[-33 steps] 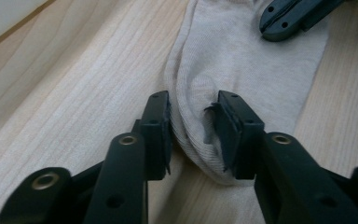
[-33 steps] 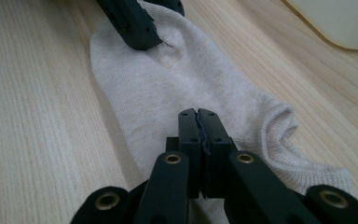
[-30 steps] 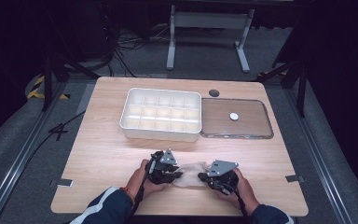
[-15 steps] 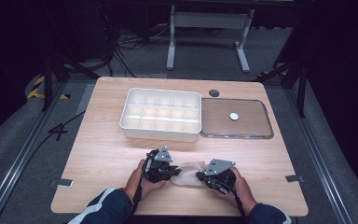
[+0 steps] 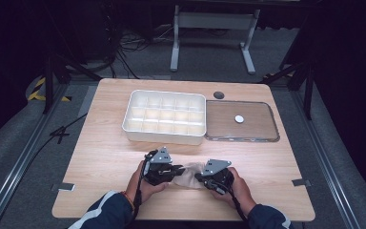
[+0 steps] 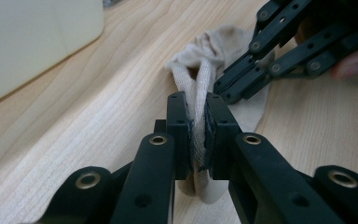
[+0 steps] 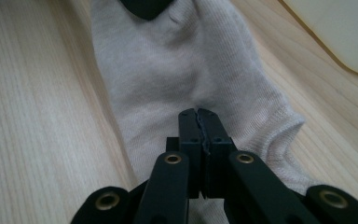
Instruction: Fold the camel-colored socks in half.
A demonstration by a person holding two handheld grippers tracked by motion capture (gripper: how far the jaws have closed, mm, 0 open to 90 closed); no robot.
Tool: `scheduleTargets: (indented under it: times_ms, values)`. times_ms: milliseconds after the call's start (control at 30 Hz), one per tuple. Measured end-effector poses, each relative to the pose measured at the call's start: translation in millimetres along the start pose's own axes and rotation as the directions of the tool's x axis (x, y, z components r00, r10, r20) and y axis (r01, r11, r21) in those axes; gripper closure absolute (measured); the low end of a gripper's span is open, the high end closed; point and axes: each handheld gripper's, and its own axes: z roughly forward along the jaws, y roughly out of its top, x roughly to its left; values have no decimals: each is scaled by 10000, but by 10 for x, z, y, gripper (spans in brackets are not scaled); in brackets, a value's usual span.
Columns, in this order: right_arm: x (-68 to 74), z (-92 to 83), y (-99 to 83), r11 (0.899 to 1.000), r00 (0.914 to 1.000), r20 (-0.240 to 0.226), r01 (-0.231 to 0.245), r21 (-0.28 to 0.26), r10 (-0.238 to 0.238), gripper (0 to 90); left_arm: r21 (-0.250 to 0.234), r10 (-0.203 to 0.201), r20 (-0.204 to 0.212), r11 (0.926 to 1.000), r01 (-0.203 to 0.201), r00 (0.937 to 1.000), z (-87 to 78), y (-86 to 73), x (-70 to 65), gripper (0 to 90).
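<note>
Sock: small beige ribbed cotton sock [image 5: 189, 172], lying on the light wooden counter [image 5: 105, 157] near the front edge, right between the two grippers. In the right gripper view [image 7: 186, 79] it's spread mostly flat, cuff end bunched a bit.

Left gripper: black two-jaw left gripper [image 5: 175, 168], held in the person's left hand [image 5: 143, 183]. Its jaws are pressed on a raised fold of the sock, you can see the ribbed fabric [image 6: 196, 116] sandwiched between them in the left gripper view. So yeah, pinching the sock [image 6: 196, 123].

Right gripper: black two-jaw right gripper [image 5: 199, 177], in the right hand [image 5: 238, 187]. From its own camera the jaws look pressed together [image 7: 198, 120] right over the sock. Whether there's actually fabric caught in there, can't tell, the tips sit on top of the cloth. In the left gripper view it comes in from the upper right [image 6: 226, 88], tips down at the sock.

Tray: white plastic compartment tray [image 5: 164, 136] further back on the counter, well apart from the sock, cells look empty.

Lid: clear rectangular plastic lid [image 5: 262, 136] lying flat just beside the tray on its right, with a small white round dot [image 5: 238, 119] in the middle.

Extra: dark round grommet [image 5: 218, 95] in the counter just behind the lid.
</note>
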Motion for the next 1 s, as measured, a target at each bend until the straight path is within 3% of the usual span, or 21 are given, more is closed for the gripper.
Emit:
scheduleTargets:
  times_ms: [67, 233, 433, 500, 800, 1000]
  values:
    - [8, 26, 35, 10000, 10000, 68, 59, 74, -60, 894, -75, 23, -69, 10000, -24, 10000, 2, 3, -6, 824]
    - [-2, 18, 46, 10000, 10000, 22, -83, -52, 84, 865, 424, 90, -362, 9991, -75, 9993, 13, -16, 25, 824]
    - [-69, -85, 93, 9962, 9975, 643, -229, -841, 283, 889, 538, 40, -435, 9986, -16, 9990, 26, -27, 40, 825]
    - [-78, -75, 104, 9958, 9972, 677, -258, -877, 318, 890, 530, 48, -448, 9986, -24, 9990, 30, -27, 43, 825]
    - [-38, 195, 182, 9995, 9986, 517, -54, -308, 70, 891, 346, -56, -368, 9994, 69, 9993, 4, -22, 36, 817]
    - [14, 290, 258, 9992, 9975, 709, -10, -395, 38, 888, 124, -12, -488, 9999, 18, 9988, -20, -4, 36, 818]
